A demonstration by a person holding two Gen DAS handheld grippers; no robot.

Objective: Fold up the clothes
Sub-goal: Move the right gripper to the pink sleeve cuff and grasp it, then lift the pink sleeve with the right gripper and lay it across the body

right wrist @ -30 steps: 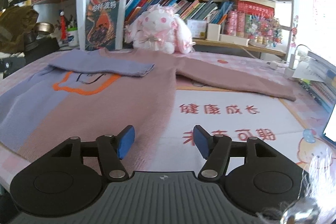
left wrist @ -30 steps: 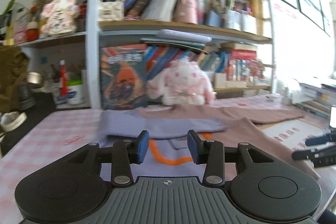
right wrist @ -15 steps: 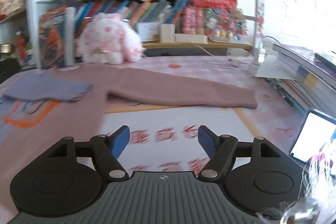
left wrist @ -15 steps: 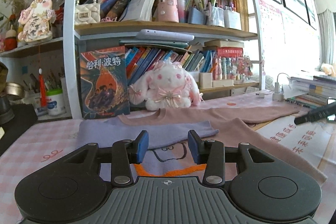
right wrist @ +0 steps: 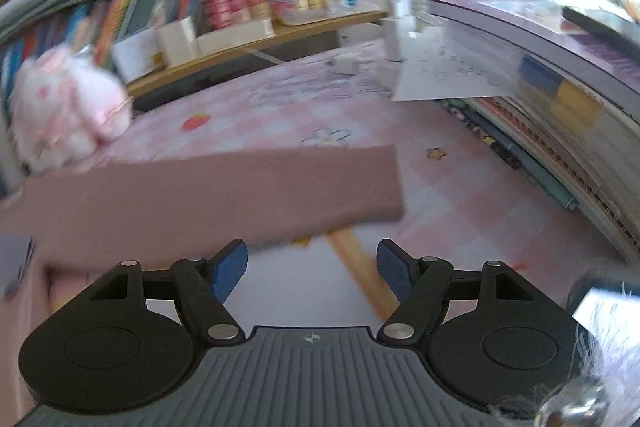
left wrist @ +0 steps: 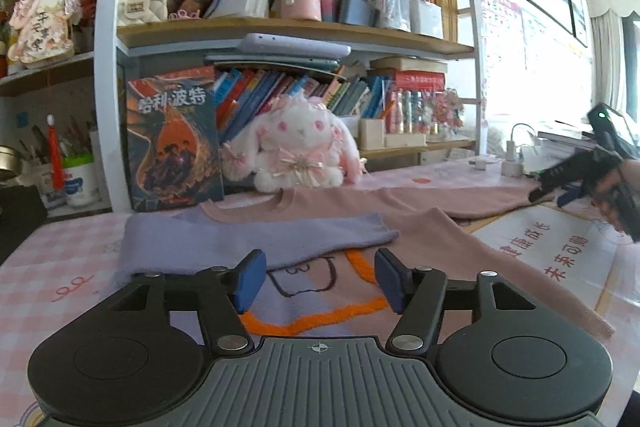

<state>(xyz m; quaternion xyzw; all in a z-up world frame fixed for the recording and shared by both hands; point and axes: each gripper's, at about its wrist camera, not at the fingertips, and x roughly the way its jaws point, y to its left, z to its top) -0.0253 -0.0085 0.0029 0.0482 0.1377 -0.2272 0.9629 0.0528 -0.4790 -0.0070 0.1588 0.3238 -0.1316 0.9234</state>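
- Two grippers, left gripper (left wrist: 318, 281) and right gripper (right wrist: 311, 270), both spread wide, grasping nothing.
- Flat on checked tablecloth (left wrist: 56, 271): sweater (left wrist: 424, 227), purple sleeve (left wrist: 248, 239) folded across.
- Nearer pink sleeve (right wrist: 208, 195) cuff than half a second ago.
- Behind, book (left wrist: 174, 143) reading "哈利·波特".

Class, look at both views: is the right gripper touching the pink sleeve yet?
Apart. In the right wrist view, the right gripper is open with white mat between its fingertips, and the pink sleeve ends ahead of them.
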